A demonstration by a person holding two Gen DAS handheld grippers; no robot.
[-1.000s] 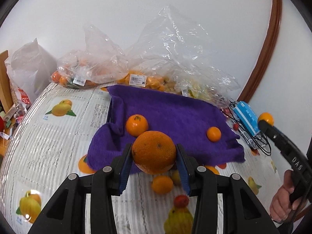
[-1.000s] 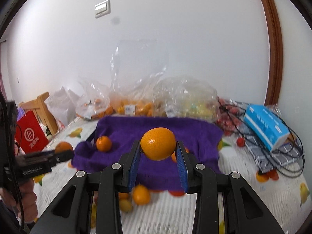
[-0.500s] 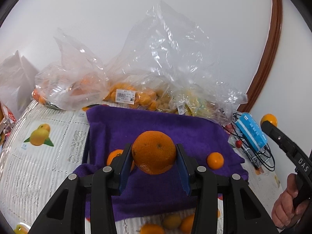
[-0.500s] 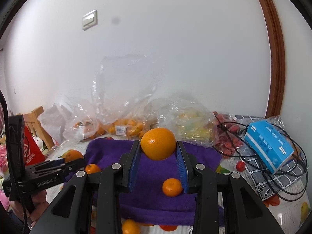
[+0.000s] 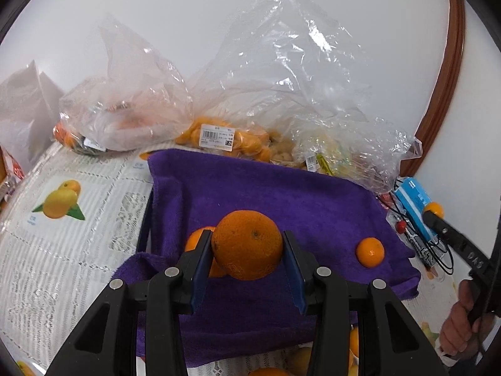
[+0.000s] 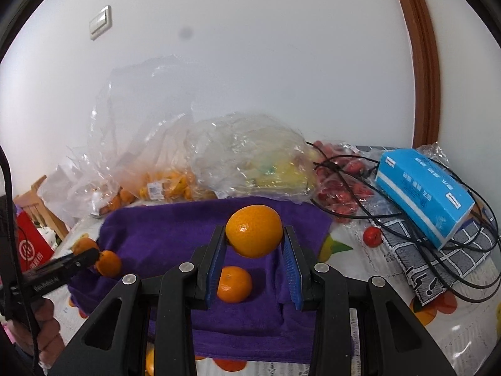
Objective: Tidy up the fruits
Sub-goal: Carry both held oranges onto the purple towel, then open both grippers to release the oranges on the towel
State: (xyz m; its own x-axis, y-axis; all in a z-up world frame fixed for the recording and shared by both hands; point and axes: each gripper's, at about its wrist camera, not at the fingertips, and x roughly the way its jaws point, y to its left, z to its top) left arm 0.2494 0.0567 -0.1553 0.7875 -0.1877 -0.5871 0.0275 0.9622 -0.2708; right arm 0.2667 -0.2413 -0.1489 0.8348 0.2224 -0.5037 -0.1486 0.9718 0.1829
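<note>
While each claw grips a fruit, both hang over the purple towel. Low in the left wrist view, the left claw is closed on a big orange. Low in the right wrist view, the right claw is closed on a lighter orange.

A bit farther, two small tangerines lie on the towel. One is at the right of the left view, and one peeks out behind the left claw's finger.

At the back, by the wall, sit clear bags of fruit.

This looks like the putting-down step. Next, each claw should likely go down onto a bare bit of towel, away from the tangerines, and open slowly so the round fruit does not roll off.
</note>
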